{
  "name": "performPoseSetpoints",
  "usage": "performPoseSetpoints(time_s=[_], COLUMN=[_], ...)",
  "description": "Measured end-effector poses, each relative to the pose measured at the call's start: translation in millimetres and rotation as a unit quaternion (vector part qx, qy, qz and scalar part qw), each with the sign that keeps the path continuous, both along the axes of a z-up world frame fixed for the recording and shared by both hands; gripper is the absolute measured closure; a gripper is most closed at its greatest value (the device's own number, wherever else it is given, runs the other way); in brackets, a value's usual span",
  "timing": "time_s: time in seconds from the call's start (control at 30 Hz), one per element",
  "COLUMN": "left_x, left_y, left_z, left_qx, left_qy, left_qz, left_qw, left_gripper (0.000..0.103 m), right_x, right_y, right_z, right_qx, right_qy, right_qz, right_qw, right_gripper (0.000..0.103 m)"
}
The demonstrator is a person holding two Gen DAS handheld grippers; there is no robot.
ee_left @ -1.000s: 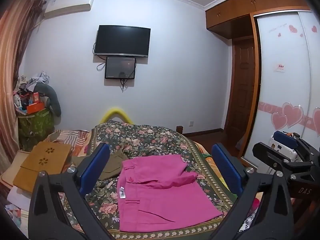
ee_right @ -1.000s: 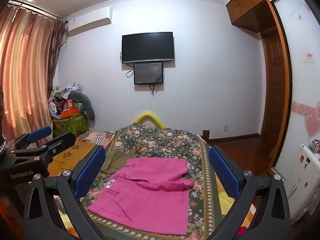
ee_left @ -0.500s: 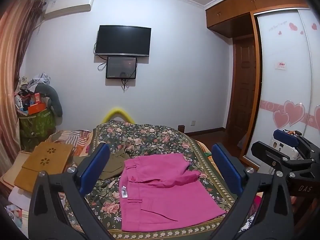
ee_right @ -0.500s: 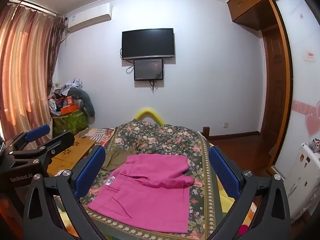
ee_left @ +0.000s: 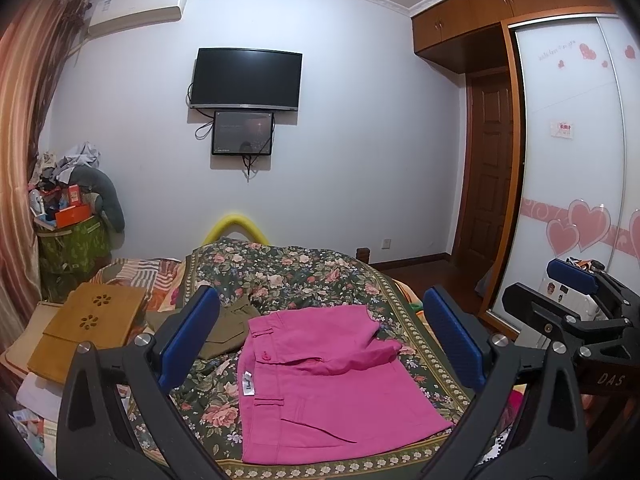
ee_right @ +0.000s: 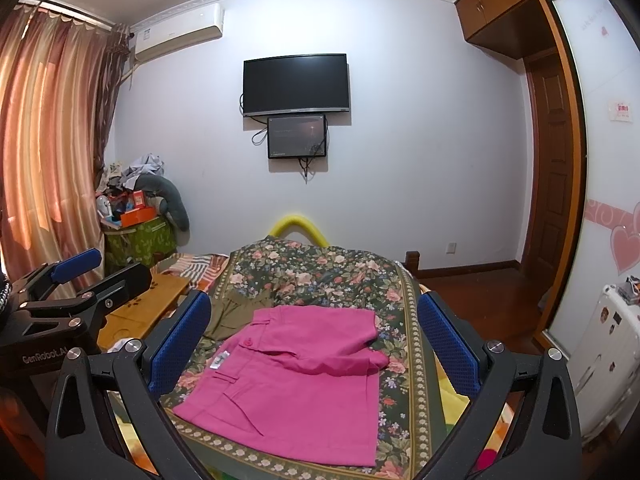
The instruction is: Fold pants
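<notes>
Pink pants [ee_left: 328, 384] lie folded on the floral bedspread [ee_left: 296, 276], waistband to the left, upper layer doubled over the lower. They also show in the right wrist view [ee_right: 304, 380]. My left gripper [ee_left: 320, 340] is open and empty, held above and in front of the pants. My right gripper [ee_right: 314, 340] is open and empty too, held above the pants. Each gripper shows at the edge of the other's view: the right one [ee_left: 576, 300] and the left one [ee_right: 80, 280].
An olive garment [ee_left: 230, 326] lies left of the pants. A wooden lap desk [ee_left: 92, 328] sits at the bed's left. A cluttered green bin [ee_left: 74, 240] stands by the curtain. A wardrobe [ee_left: 580, 160] and door are at the right. A TV [ee_left: 246, 78] hangs on the far wall.
Both grippers have drifted slightly, so the pants sit a little differently in view. The pants have not moved and both grippers stay open.
</notes>
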State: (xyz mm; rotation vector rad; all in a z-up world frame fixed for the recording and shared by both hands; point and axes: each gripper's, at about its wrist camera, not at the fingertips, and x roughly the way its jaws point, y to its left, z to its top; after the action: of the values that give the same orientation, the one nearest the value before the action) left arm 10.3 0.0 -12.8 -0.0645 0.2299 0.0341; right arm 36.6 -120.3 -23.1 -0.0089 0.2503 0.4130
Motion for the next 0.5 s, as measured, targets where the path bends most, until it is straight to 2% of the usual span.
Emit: performPoseSetpoints(time_s=[0.5], left_x=[3.1], left_y=[-6.8], left_z=[-1.7], left_qx=[0.018], left_qy=[0.003], left_qz=[-0.003], left_qw=[0.9998], left_gripper=[0.000], right_x=[2.0], right_y=[-4.2], right_z=[1.0], right_qx=[0.004], right_qy=[0.003], right_qz=[-0.003], right_qw=[1.000], right_gripper=[0.000])
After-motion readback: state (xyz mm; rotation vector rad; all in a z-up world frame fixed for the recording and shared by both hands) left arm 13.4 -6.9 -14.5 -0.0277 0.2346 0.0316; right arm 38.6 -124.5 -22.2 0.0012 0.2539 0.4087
